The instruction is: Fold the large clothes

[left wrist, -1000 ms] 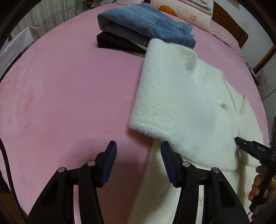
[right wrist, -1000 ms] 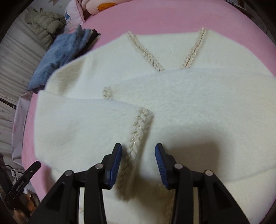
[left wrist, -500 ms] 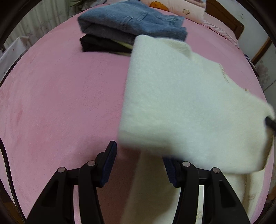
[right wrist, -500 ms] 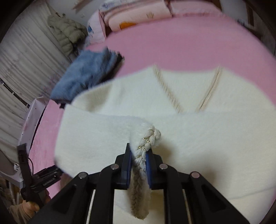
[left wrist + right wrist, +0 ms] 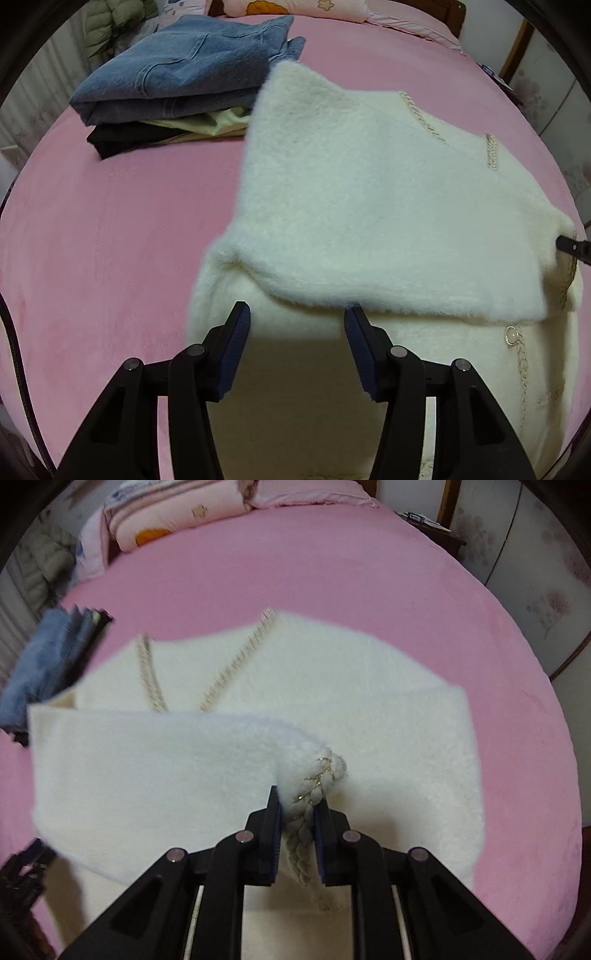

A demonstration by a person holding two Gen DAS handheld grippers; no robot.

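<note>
A white fluffy cardigan lies spread on the pink bed sheet. One sleeve is lifted and drawn across its body. My right gripper is shut on the braided trim at that sleeve's end, and the braid hangs down between the pads. Its tip shows at the right edge of the left wrist view, as the right gripper. My left gripper hangs open over the cardigan's lower body, just below the raised sleeve's edge, with nothing pinched.
A folded stack of blue jeans over a black garment sits at the cardigan's far left corner. Pink pillows and a quilt lie at the bed's head. Wardrobe doors stand beyond the right edge.
The right gripper closed on the braided sleeve end and lifted it, carrying the sleeve over the cardigan. The left gripper slid from the pink sheet to above the cardigan's body, still open.
</note>
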